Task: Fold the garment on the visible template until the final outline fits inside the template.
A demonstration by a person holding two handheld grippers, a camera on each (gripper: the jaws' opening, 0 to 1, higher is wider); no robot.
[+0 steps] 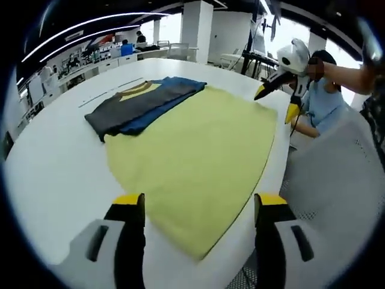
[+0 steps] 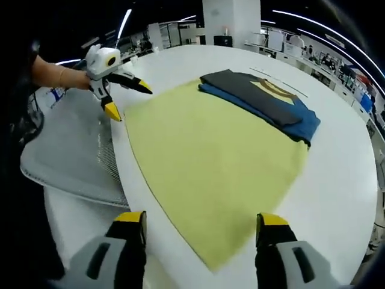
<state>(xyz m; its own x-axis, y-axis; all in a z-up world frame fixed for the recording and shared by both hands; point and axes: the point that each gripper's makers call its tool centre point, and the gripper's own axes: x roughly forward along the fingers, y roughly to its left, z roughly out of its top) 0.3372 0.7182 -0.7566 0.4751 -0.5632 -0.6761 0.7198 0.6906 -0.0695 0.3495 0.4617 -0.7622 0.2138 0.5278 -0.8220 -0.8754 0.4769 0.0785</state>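
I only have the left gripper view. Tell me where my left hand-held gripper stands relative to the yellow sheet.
Observer: In the right gripper view, the left hand-held gripper hovers open by the yellow sheet's far corner, at the table edge.
Operator: Now report the right one's jaws.
Observer: The right hand-held gripper is open and empty. The sheet's near corner shows between its jaws.

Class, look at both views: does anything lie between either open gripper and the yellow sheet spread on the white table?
Nothing visible does. The left gripper and right gripper both hover open at the yellow sheet's near edge; the folded dark clothes lie across its far side.
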